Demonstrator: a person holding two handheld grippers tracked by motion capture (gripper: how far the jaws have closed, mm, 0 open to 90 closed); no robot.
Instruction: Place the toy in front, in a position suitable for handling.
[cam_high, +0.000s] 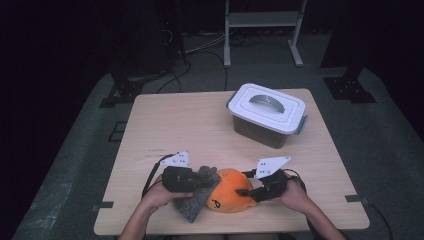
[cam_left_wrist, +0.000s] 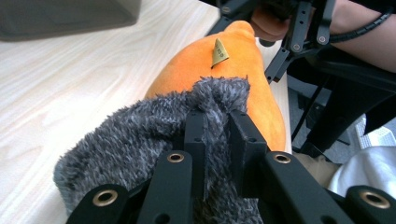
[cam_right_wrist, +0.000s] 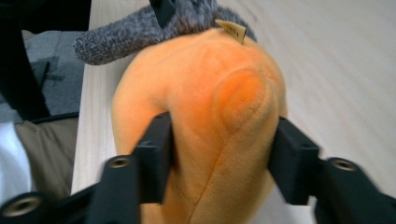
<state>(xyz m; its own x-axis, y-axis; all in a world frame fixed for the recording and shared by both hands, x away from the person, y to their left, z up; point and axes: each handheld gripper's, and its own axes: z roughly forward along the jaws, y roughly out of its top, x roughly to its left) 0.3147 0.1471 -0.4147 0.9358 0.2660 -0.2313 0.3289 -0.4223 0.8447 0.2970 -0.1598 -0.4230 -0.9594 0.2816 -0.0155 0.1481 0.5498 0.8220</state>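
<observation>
Clamped tight, the jaws of the left gripper (cam_left_wrist: 215, 140) pinch a fold of the grey fuzzy cloth (cam_left_wrist: 140, 140), which drapes against the orange plush toy (cam_right_wrist: 210, 126) just ahead of them. Jaws of the right gripper (cam_right_wrist: 219, 154) stand about half spread with the toy's rounded end between them, the pads touching its sides. Both things look light, soft and squashy; the plush will likely bulge and slip, so a deeper bite across its narrow end seems safest.
</observation>
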